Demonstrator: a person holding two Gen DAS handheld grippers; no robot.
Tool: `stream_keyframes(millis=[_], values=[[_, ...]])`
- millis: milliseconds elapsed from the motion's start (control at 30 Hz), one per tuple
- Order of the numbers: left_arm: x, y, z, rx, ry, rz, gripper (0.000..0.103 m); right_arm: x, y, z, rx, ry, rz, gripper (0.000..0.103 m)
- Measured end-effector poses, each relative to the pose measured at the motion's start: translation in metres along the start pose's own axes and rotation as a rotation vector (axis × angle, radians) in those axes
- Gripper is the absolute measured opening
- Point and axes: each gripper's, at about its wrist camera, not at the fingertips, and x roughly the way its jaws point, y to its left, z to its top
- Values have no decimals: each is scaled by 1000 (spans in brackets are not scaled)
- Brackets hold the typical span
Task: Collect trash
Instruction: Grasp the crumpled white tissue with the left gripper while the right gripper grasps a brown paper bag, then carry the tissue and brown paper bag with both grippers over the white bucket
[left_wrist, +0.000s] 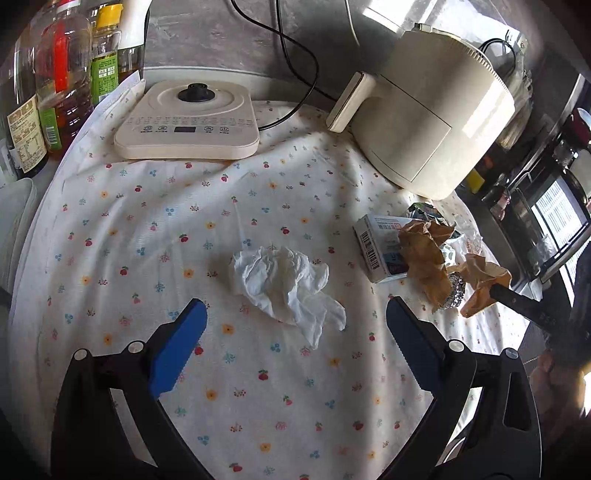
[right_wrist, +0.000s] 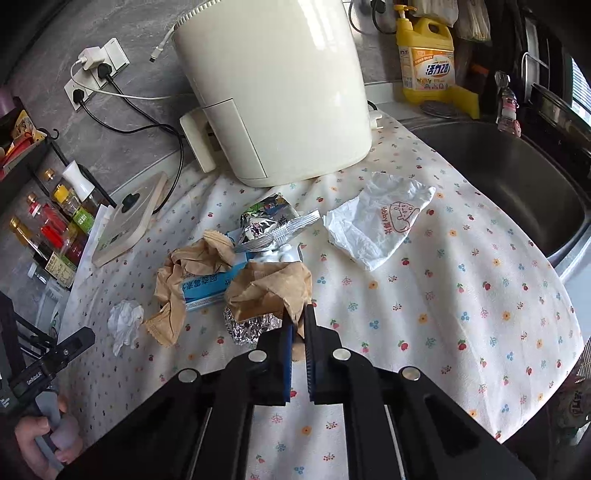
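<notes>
Barely starting: right hand-held gripper (right_wrist: 298, 314) pinching brown paper wad (right_wrist: 269, 291); left hand-held gripper (left_wrist: 295, 325) hanging spread over white tissue (left_wrist: 284, 284); box (right_wrist: 207, 291), foil (right_wrist: 247, 325), wrappers (right_wrist: 273, 221) all lying on worktop (right_wrist: 461, 314).

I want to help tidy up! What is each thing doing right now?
right gripper: shut on crumpled brown paper
left gripper: open, over white tissue, not touching
white tissue: crumpled, lying loose
foil ball: lying under the brown paper
small box: lying flat
white bag: empty, flattened
</notes>
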Motion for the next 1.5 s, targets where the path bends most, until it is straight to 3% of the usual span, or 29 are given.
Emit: stream_keyframes(millis=[267,367,400,433,767,1067,1500], values=[[34,-1,6,38,33,68,78,-29,-8,-3,33,-35,-24,5],[37,-8,8,55,40,73,38,-40,-17,-10,49,-47,-40,5],[38,-8,8,52,53,67,17,-43,-21,-13,58,-52,-47,5],[37,-8,8,45,54,63,9,-47,-25,-16,69,-57,-57,5],[-19,-33,-12,43,-39,2,7,-83,-61,-54,133,-71,-66,5],[-46,-89,-56,100,-17,-35,7,-122,-102,-95,177,-67,-67,6],[-53,-196,-121,237,39,-123,7,-198,-195,-168,294,-89,-153,6]])
